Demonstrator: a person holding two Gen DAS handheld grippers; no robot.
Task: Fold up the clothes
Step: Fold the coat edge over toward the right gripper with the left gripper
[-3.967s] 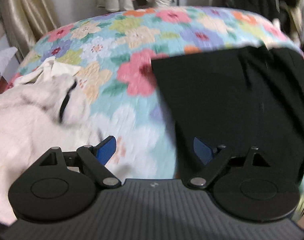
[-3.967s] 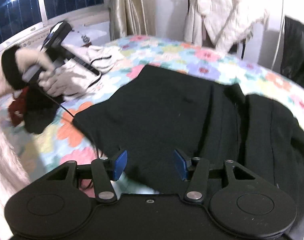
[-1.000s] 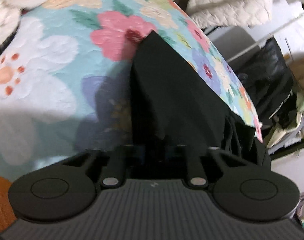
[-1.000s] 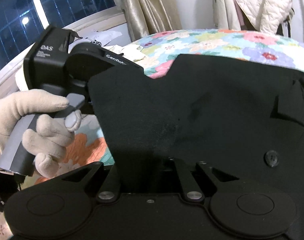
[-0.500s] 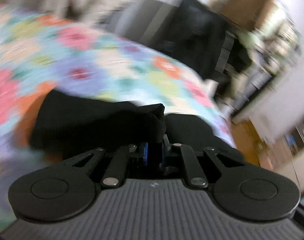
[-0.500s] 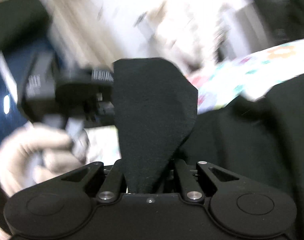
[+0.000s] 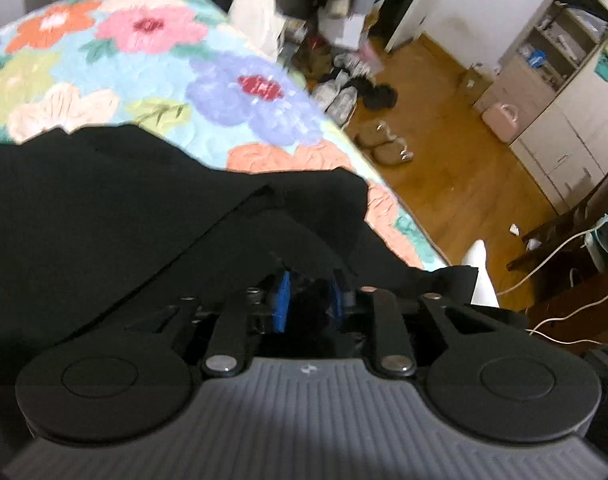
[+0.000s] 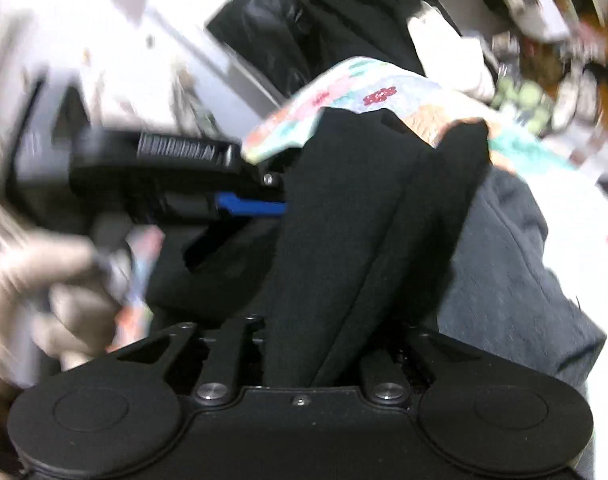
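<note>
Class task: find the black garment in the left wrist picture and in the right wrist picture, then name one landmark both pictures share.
Left wrist: the black fabric garment fills the left and centre, over the bed.
Right wrist: it rises through the centre.
Shared landmark: the floral quilted bedspread.

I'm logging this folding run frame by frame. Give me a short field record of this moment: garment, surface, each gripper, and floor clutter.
garment: black garment, partly lifted off the bed, folded over itself
surface: floral quilt on a bed
left gripper: left gripper shut on black garment, blue pads visible
right gripper: right gripper shut on black garment, fabric rising from between the jaws
gloved hand: gloved hand, blurred, holds the left gripper
floor clutter: shoes on wooden floor beside the bed
</note>
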